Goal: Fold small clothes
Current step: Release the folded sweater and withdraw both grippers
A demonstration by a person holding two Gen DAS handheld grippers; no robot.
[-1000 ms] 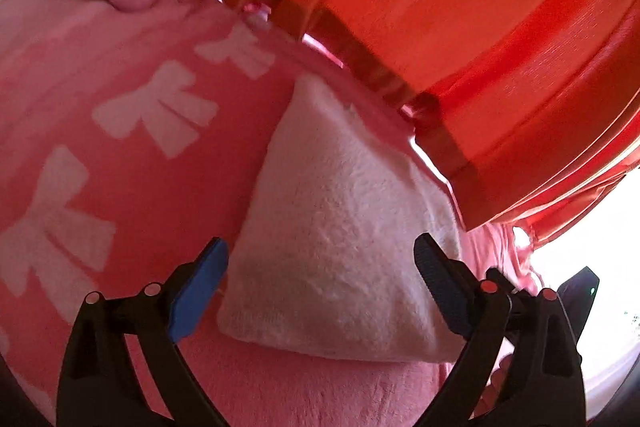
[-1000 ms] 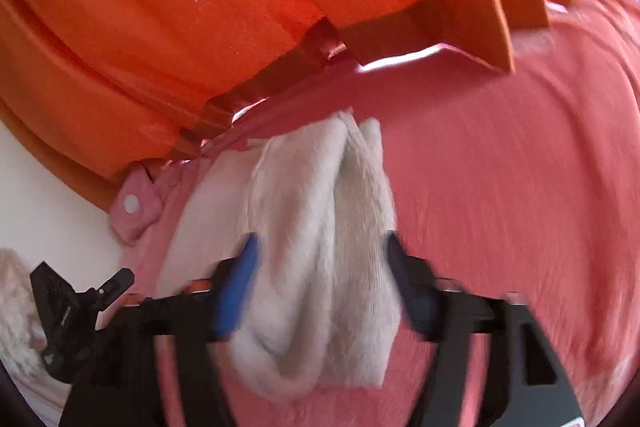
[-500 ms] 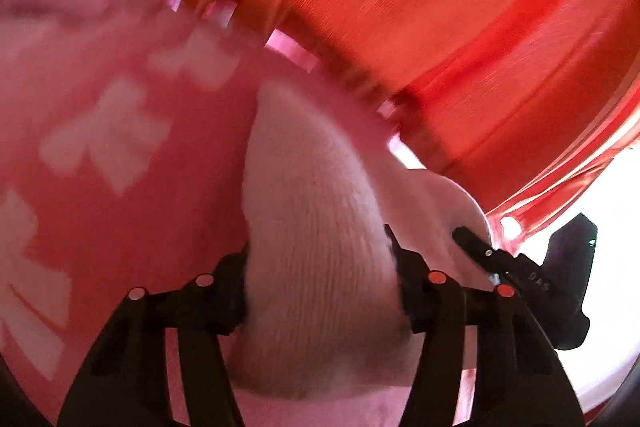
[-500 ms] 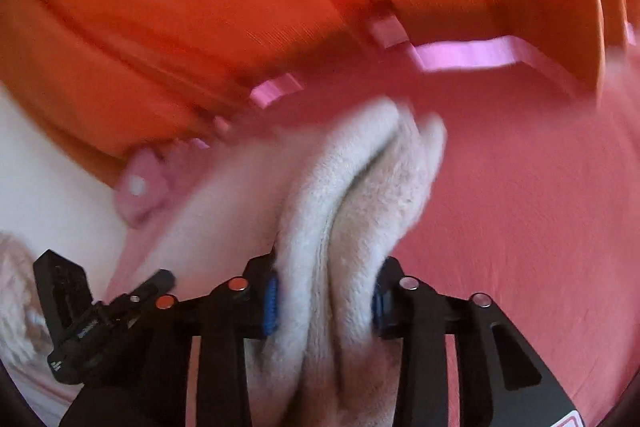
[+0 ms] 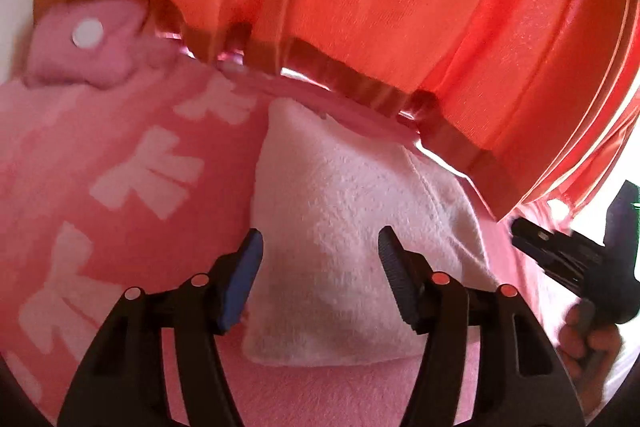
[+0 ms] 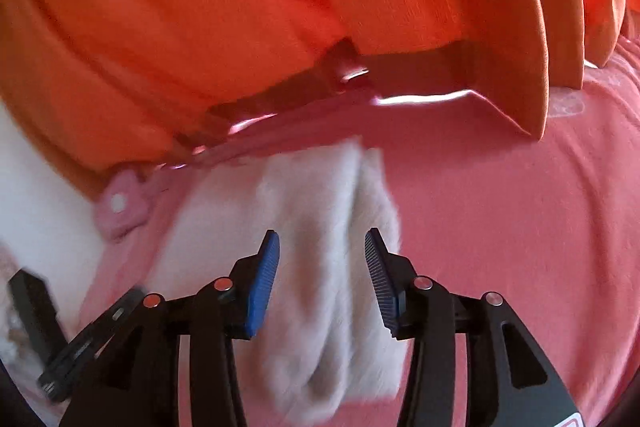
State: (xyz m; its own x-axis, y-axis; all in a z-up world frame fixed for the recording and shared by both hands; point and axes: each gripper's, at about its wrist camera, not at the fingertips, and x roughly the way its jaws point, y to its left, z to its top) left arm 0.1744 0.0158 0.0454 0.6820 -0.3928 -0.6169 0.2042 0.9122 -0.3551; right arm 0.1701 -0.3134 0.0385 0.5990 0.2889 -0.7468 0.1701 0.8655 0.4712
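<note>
Folding looks nearly done: the white fleece garment (image 5: 340, 247) lies doubled on the pink blanket (image 5: 120, 227) at your twelve o'clock, and your left gripper (image 5: 320, 275) and right gripper (image 6: 322, 279) straddle it, jaws parted, gripping nothing.

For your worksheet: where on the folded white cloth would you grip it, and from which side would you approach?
Grip the white cloth at its near end, where the layers bunch thick between the right gripper's open jaws. Come in from the front along the crease, probably pinching both layers together.
</note>
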